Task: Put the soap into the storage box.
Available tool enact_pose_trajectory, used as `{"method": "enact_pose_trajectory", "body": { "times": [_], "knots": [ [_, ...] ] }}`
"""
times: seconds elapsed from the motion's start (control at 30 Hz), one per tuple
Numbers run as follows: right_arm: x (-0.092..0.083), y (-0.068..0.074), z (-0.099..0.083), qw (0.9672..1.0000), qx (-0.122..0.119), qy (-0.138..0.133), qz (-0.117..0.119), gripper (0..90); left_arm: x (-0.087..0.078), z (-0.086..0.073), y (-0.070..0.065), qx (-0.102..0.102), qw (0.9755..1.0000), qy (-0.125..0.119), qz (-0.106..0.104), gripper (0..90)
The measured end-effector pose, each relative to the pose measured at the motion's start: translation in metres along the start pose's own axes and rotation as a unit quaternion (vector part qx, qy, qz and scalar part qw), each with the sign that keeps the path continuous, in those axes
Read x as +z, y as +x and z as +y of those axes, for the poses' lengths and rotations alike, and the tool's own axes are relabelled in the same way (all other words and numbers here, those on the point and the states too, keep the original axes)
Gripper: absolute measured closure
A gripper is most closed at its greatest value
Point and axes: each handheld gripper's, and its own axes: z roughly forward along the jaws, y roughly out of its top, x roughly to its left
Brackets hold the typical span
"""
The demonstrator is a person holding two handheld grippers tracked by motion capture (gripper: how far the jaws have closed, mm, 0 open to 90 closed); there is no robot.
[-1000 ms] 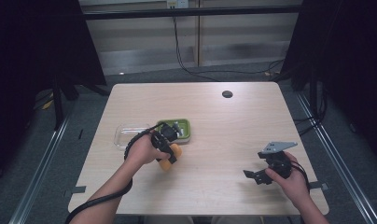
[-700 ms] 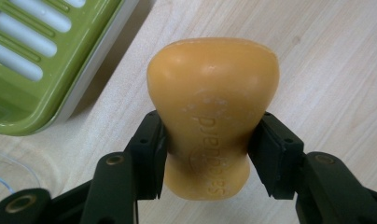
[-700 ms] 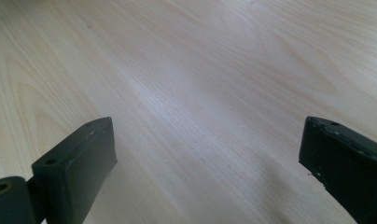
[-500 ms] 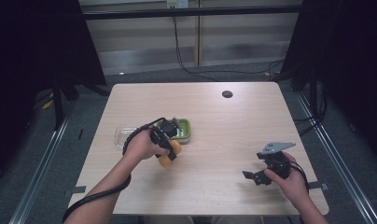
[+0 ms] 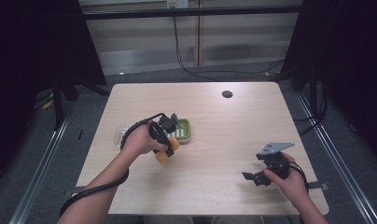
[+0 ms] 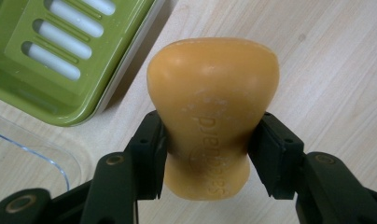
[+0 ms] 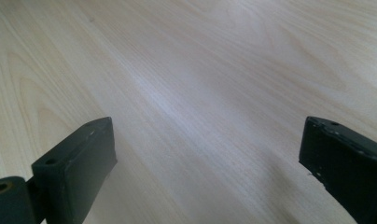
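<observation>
Little has moved since the earlier frame: left gripper (image 5: 167, 148) pinches the soap (image 6: 212, 116) just above the table's left half, long axis along the jaws, dish (image 6: 46, 60) just beyond, while right gripper (image 5: 256, 177) rests open, empty, near the right edge.

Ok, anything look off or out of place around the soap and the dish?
Nothing stands out. The left hand-held gripper holds the orange soap bar squarely, beside the green soap dish, which sits flat and undamaged.
</observation>
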Motion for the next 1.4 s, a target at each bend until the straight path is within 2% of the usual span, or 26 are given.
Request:
{"method": "enact_pose_trajectory", "body": {
  "times": [0.13, 0.2, 0.23, 0.47, 0.6, 0.67, 0.73, 0.8, 0.83, 0.9, 1.03, 1.2, 1.27, 1.4],
  "knots": [
    [0.000, 0.000, 0.000, 1.0000, 0.005, -0.003, 0.003, 3.3, -0.004, 0.002, 0.004, 0.012, 0.9998, 0.012, 0.005, 49.3],
    [0.000, 0.000, 0.000, 1.0000, 0.005, -0.004, 0.002, 3.3, -0.006, 0.004, 0.005, 0.006, 0.9999, 0.010, 0.005, 49.3],
    [-0.001, -0.001, 0.000, 1.0000, 0.005, -0.003, 0.001, 3.3, -0.008, 0.004, 0.006, 0.011, 0.9998, 0.015, 0.005, 49.3],
    [-0.001, 0.000, 0.000, 1.0000, 0.007, -0.003, 0.002, 3.3, -0.011, 0.005, 0.010, 0.012, 0.9998, 0.015, 0.007, 49.3],
    [0.000, -0.001, -0.001, 1.0000, 0.004, -0.003, 0.001, 3.3, -0.011, 0.007, 0.012, 0.026, 0.9994, 0.021, 0.006, 49.3],
    [-0.001, -0.001, -0.001, 1.0000, 0.006, -0.005, 0.001, 3.3, -0.012, 0.007, 0.012, 0.017, 0.9997, 0.016, 0.005, 49.3],
    [-0.001, -0.001, -0.001, 1.0000, 0.006, -0.007, 0.003, 3.3, -0.014, 0.009, 0.013, 0.025, 0.9994, 0.021, 0.008, 49.3],
    [-0.001, -0.001, -0.001, 0.9999, 0.008, -0.007, 0.002, 3.3, -0.013, 0.009, 0.013, 0.018, 0.9997, 0.016, 0.007, 49.3],
    [-0.001, -0.001, -0.001, 0.9999, 0.008, -0.007, 0.002, 3.3, -0.015, 0.011, 0.014, 0.026, 0.9994, 0.021, 0.008, 49.3],
    [-0.001, -0.001, -0.001, 0.9999, 0.007, -0.007, 0.003, 3.3, -0.015, 0.012, 0.013, 0.021, 0.9995, 0.020, 0.008, 49.3],
    [-0.001, 0.000, -0.001, 0.9999, 0.007, -0.008, 0.003, 3.3, -0.018, 0.016, 0.015, 0.034, 0.9989, 0.030, 0.009, 49.3],
    [0.000, 0.000, -0.001, 1.0000, 0.008, -0.004, 0.003, 3.3, -0.021, 0.020, 0.016, 0.029, 0.9992, 0.029, 0.006, 49.3],
    [0.001, 0.000, -0.001, 1.0000, 0.006, -0.005, 0.003, 3.3, -0.022, 0.021, 0.018, 0.037, 0.9988, 0.031, 0.006, 49.3],
    [0.001, 0.001, -0.001, 0.9999, 0.003, -0.007, 0.009, 3.3, -0.023, 0.023, 0.019, 0.038, 0.9986, 0.035, 0.009, 49.3]
  ]
}}
